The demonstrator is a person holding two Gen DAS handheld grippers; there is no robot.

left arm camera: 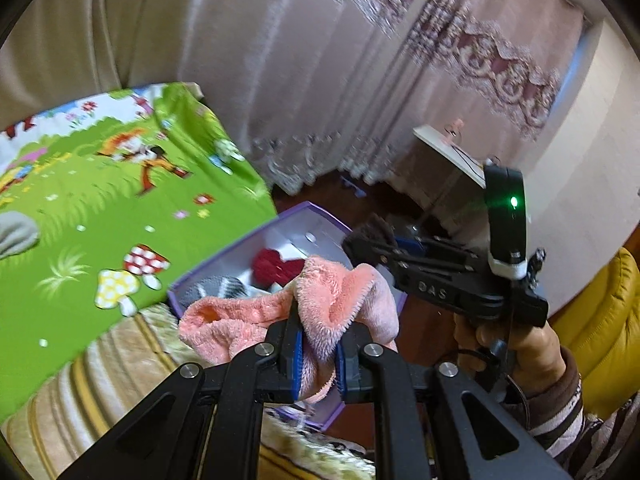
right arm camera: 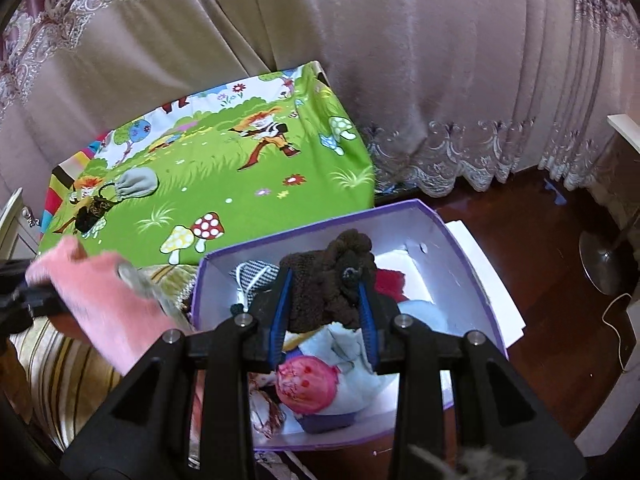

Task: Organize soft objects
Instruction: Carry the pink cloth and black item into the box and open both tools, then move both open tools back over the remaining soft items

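My left gripper (left arm camera: pixel 320 332) is shut on a fluffy pink cloth (left arm camera: pixel 340 292), which bunches up above its blue pads (left arm camera: pixel 297 354). Beyond it stands an open purple box (left arm camera: pixel 304 220) holding several soft items. In the right wrist view my right gripper (right arm camera: pixel 326 292) is shut on a dark brown knitted piece (right arm camera: pixel 344 256), hanging over the box (right arm camera: pixel 460 236). Inside lie a red item (right arm camera: pixel 390 282), a light blue cloth (right arm camera: pixel 424 316), a checked piece (right arm camera: pixel 252 276) and a pink round thing (right arm camera: pixel 308 384). The pink cloth (right arm camera: pixel 104 292) shows left of the box.
A green cartoon mat (right arm camera: pixel 240 192) covers the bed behind the box, with a grey sock (right arm camera: pixel 138 182) and a black item (right arm camera: pixel 94 210) on it. A striped cover (left arm camera: pixel 100 380) lies below. Curtains hang behind; dark wood floor, a fan base (right arm camera: pixel 604 260) and a yellow seat (left arm camera: pixel 600 320) are right.
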